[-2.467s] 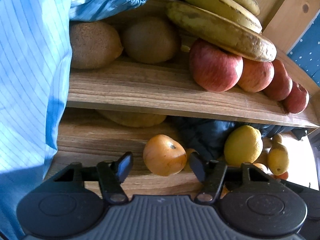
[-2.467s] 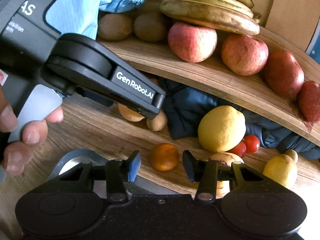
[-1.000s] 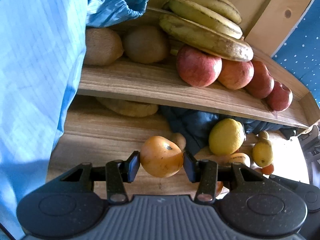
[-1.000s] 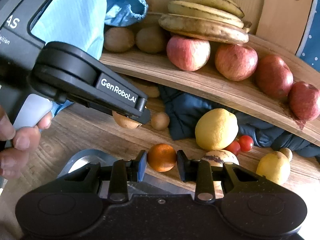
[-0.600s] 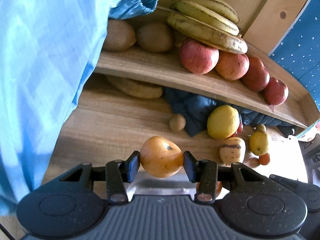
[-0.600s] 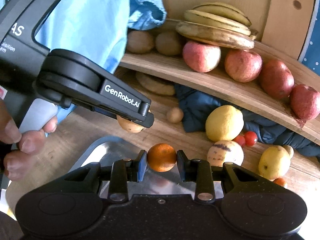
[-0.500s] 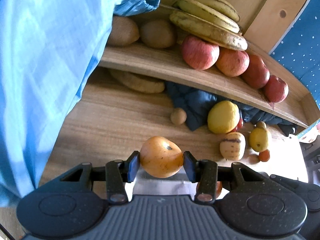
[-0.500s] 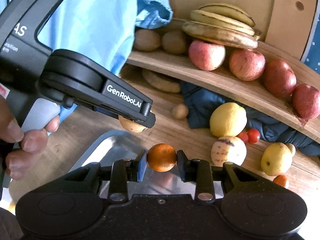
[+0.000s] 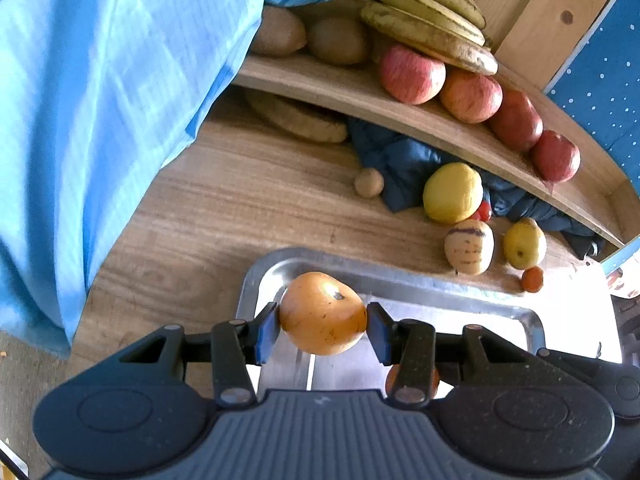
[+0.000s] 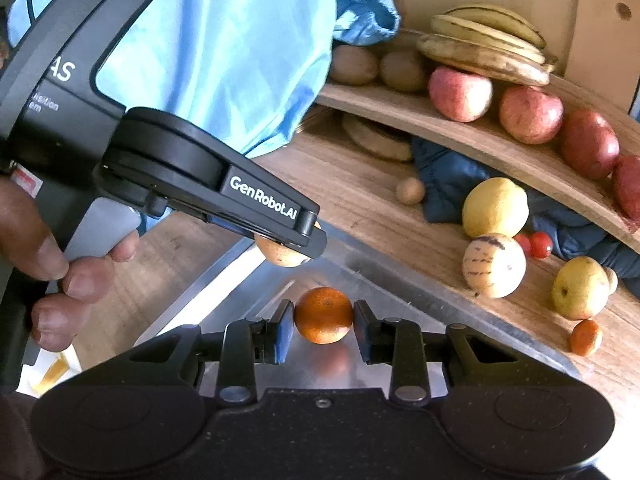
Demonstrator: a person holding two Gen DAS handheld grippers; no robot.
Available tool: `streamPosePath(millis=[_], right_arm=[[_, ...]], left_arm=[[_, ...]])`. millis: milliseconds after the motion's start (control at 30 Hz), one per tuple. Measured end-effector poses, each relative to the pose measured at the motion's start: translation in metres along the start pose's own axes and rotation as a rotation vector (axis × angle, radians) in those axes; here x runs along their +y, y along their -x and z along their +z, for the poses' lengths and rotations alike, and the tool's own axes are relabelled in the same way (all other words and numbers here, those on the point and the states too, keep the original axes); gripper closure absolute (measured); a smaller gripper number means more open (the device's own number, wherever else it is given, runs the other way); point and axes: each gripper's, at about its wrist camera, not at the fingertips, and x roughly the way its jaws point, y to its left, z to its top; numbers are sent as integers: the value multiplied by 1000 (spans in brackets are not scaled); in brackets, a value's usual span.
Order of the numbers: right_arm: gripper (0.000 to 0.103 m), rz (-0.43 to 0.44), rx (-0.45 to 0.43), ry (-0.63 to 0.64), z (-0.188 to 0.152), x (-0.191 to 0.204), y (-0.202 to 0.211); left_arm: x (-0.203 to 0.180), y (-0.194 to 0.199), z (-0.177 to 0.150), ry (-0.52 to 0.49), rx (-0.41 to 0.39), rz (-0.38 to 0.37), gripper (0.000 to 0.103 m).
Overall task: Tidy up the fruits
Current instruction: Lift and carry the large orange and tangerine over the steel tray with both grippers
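My left gripper (image 9: 322, 326) is shut on a pale orange persimmon-like fruit (image 9: 322, 314), held above the near left corner of a metal tray (image 9: 440, 286). My right gripper (image 10: 323, 330) is shut on a small deep-orange mandarin (image 10: 323, 320), also over the metal tray (image 10: 380, 276). In the right wrist view the left gripper's body (image 10: 208, 184) reaches in from the left with its fruit (image 10: 280, 254) partly hidden under it. A hand (image 10: 60, 264) holds that gripper's handle.
A wooden shelf (image 9: 400, 110) carries bananas (image 9: 432, 12), red apples (image 9: 472, 94) and kiwis (image 9: 336, 40). On the wooden table lie a yellow lemon (image 9: 452, 192), a striped pale melon (image 9: 468, 246), another lemon (image 9: 524, 242), cherry tomatoes (image 10: 540, 244), a dark blue cloth (image 9: 400, 156). A light blue sleeve (image 9: 100, 100) fills the left.
Both grippers closed on their fruits, lifted them off the table and drew back from the shelf. The metal tray has come into view beneath them.
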Motion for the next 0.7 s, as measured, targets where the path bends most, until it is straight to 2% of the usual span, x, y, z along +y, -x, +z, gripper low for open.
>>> streamPosePath(millis=[700], right_arm=[[69,136,65,61,-37,24,11]], left_arm=[[4,17,-54,63,14,46,52]])
